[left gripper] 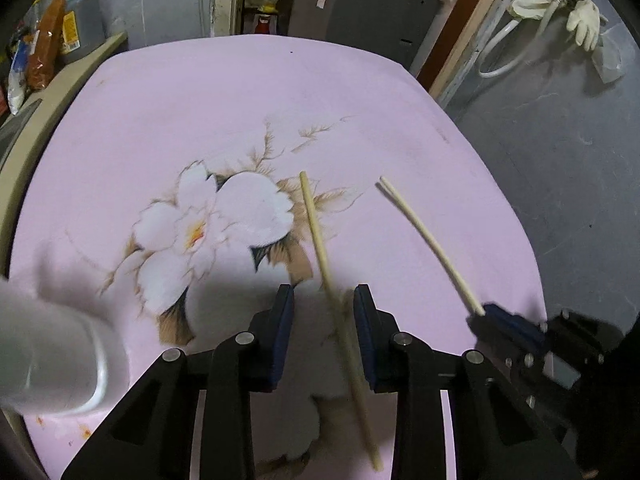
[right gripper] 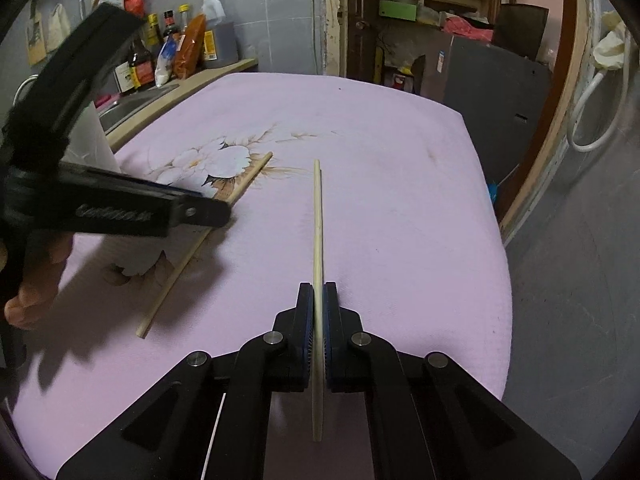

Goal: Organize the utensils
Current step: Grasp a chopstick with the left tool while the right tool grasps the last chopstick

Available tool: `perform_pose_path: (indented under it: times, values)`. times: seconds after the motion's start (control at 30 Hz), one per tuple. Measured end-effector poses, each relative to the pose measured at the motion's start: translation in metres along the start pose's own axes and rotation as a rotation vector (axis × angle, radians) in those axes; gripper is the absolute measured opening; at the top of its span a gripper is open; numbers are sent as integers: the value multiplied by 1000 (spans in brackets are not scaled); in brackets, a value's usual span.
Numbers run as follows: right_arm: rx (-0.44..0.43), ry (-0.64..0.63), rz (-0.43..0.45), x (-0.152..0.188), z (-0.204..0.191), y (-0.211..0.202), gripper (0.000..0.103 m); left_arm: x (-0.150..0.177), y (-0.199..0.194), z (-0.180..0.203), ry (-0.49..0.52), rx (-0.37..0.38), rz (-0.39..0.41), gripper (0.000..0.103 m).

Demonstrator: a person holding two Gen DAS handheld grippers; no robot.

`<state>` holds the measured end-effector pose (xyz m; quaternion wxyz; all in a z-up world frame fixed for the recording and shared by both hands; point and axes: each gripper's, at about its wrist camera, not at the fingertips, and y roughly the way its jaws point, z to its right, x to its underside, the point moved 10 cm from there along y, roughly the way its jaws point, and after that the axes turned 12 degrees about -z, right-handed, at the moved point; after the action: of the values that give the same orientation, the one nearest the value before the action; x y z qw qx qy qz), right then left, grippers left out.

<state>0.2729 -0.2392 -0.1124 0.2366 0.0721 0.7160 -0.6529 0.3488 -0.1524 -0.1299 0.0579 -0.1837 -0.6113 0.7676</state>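
The right gripper (right gripper: pixel 318 296), jaws pressed together, is gripping one chopstick (right gripper: pixel 318 224) lifted over the pink floral cloth (right gripper: pixel 400 200), while the left gripper (left gripper: pixel 323 300), jaws spread apart and gripping nothing, is hovering astride a second chopstick (left gripper: pixel 320 240) lying on the cloth beside a white cup (left gripper: pixel 60 364).

Two wooden chopsticks are in view: one chopstick (right gripper: pixel 317 240) pinched between the closed pads of the right gripper (right gripper: pixel 318 292), and one loose chopstick (left gripper: pixel 336 300) lying on the cloth between the spread fingers of the left gripper (left gripper: pixel 323 296). One white cup (left gripper: pixel 52 364) sits to the left of the left gripper. One pink flowered cloth (left gripper: pixel 280 92) lies beneath both tools.
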Motion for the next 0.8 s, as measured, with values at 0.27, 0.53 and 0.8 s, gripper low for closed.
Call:
perform_pose_path:
  times: [0.27, 0.53, 0.8]
  values:
    - [-44, 8, -46, -4, -2, 5, 3, 11, 5, -6, 1, 2, -31, 4]
    - [-93, -4, -121, -27, -15, 25, 5, 43, -9, -12, -22, 76, -39, 3]
    - [-89, -6, -123, -36, -26, 34, 4, 62, -24, -15, -52, 101, -6, 3]
